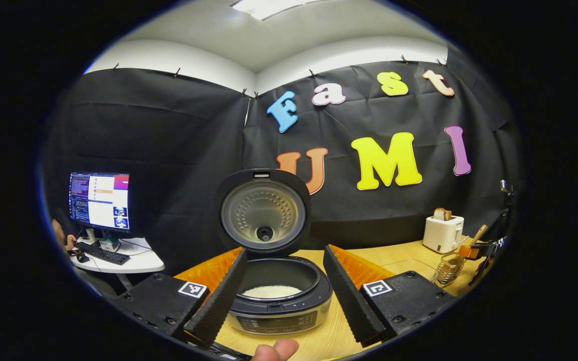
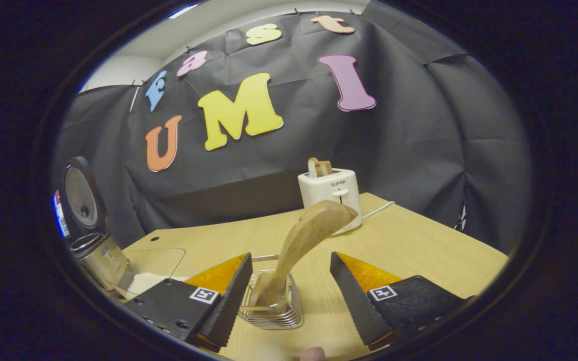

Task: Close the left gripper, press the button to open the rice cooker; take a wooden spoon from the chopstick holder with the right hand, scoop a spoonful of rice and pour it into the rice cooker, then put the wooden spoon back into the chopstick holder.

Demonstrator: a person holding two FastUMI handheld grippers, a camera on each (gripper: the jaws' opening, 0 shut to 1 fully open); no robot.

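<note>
step: looks like the end of the put-back; wooden spoon [image 2: 301, 239] stands in the chopstick holder [image 2: 271, 306], bowl end up, leaning to the right jaw's side; nothing grips it
right gripper [image 2: 289, 296]: jaws wide; holder and spoon shaft sit between them, apart from both fingers; to finish well I'd back straight out along the fingers, no sideways sweep, or the shaft gets clipped and the light wire holder tips
left gripper [image 1: 281, 288]: jaws wide, straddling the rice cooker [image 1: 280, 301] without touching it; best kept parked
cooker: lid [image 1: 264, 213] up, standing just beyond the jaws; pot holds a shallow layer of white rice [image 1: 271, 291]
rice tray [image 2: 151, 273]: clear, left of the right gripper's left finger, beside the cooker; some rice in it
holder: spoon inside; anything else, can't tell
toaster [image 2: 330, 193]: well beyond the jaws; bread in the slot
</note>
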